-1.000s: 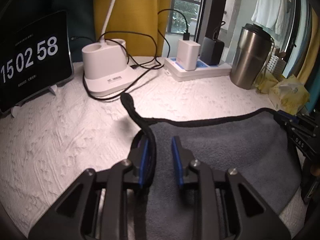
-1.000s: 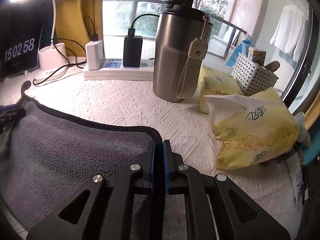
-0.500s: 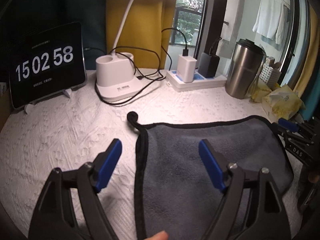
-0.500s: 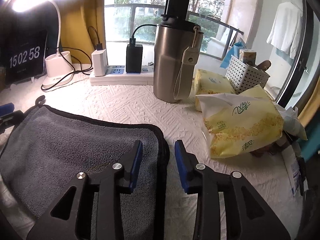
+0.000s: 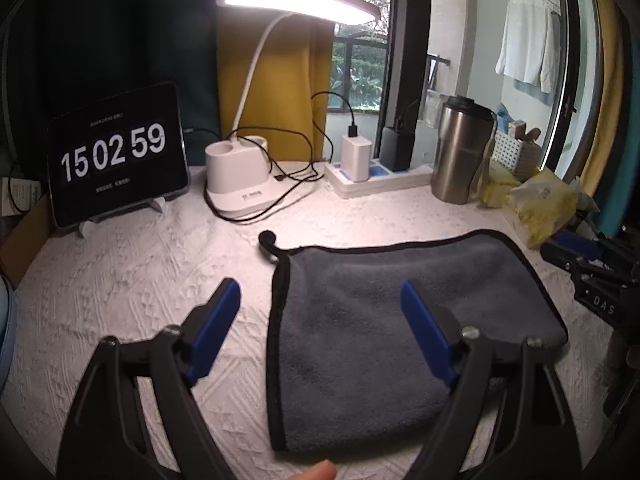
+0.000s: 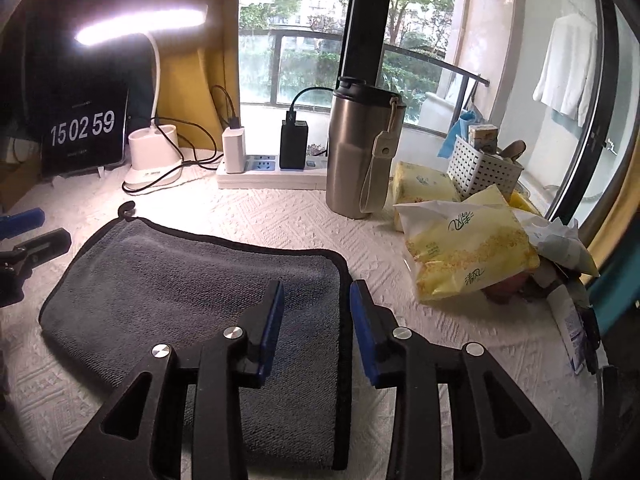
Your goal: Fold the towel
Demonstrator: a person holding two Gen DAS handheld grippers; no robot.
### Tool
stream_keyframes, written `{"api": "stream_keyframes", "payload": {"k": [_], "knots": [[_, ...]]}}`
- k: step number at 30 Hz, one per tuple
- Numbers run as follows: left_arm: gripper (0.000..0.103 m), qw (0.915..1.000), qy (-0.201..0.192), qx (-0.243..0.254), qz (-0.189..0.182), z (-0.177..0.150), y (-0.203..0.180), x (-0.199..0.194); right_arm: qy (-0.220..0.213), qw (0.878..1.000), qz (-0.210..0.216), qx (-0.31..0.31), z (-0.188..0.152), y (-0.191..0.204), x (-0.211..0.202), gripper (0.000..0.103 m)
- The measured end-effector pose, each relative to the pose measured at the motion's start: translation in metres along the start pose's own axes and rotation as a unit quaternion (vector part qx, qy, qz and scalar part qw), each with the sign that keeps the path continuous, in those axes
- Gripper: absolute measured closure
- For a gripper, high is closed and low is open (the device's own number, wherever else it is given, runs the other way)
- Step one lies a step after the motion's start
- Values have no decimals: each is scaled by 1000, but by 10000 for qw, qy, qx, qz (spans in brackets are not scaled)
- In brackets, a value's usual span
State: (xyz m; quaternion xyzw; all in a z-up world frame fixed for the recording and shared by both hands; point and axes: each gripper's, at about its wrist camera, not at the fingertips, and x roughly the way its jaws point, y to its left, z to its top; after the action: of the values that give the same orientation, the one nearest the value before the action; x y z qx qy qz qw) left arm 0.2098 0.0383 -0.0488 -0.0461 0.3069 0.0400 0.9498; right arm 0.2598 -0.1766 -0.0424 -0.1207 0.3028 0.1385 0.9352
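Since grey microfibre towel [image 5: 392, 320] lies limp, light, doubled: pinch bound black edge. Left gripper [image 5: 320, 332] spread wide above it; right gripper [image 6: 316, 320] parted, straddling right hem, gripping nothing.

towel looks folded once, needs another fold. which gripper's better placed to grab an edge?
Right, probably. The right gripper is open and straddles the towel at its bound right edge. The left gripper is open much wider, one finger off the cloth over the table cover.
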Motion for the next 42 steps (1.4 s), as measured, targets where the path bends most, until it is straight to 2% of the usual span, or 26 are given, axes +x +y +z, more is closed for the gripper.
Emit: {"api": "stream_keyframes", "payload": {"k": [7, 15, 22, 29, 38, 42], "knots": [[19, 9998, -149, 123, -106, -7, -9, -25, -133, 9999, 33, -41, -4, 3, -25, 67], [19, 9985, -492, 222, -92, -19, -14, -60, -345, 9993, 46, -146, -11, 1, -54, 66], [19, 9969, -736, 260, -47, -26, -13, -88, -826, 9966, 45, -56, -25, 1, -90, 66], [19, 9936, -1068, 376, 60, -39, -18, -111, -1125, 9934, 94, -187, -39, 8, -116, 66], [19, 9921, -1159, 457, 163, -63, -24, -125, -1350, 9906, 127, -203, -50, 11, -140, 66], [19, 9912, -1257, 413, 2, -75, -24, -133, -1552, 9876, 168, -187, -58, 13, -155, 66]]}}
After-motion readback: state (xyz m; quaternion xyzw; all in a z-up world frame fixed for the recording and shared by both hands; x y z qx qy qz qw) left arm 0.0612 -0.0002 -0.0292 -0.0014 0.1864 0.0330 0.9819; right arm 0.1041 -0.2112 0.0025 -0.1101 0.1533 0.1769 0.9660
